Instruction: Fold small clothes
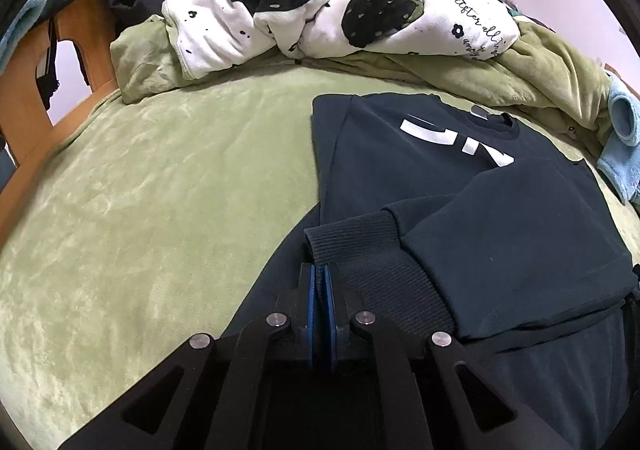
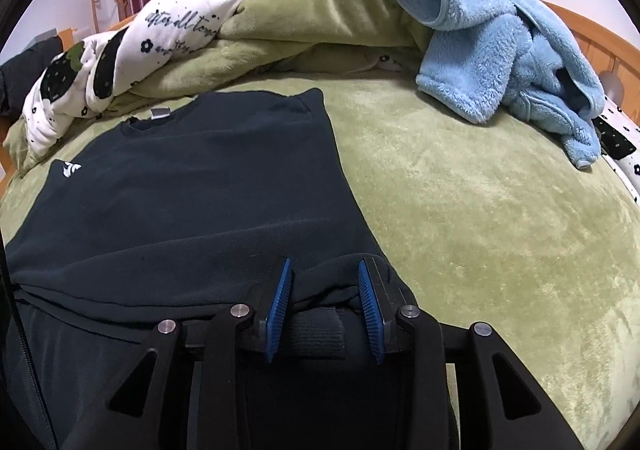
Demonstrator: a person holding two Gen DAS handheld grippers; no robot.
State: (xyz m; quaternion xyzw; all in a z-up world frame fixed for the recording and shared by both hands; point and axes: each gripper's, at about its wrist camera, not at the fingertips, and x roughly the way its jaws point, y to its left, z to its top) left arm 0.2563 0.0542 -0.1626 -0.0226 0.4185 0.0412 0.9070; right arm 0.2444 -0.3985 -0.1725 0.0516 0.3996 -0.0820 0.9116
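Blue-padded fingers (image 1: 309,302) of our left gripper (image 1: 319,290) pinched the ribbed cuff (image 1: 352,238) of the dark sweatshirt (image 1: 400,169), which lay on the green plush bed (image 1: 160,189). Our right gripper (image 2: 325,282) held its fingers (image 2: 280,302) spread around bunched fabric; whether they pressed it, we couldn't tell.
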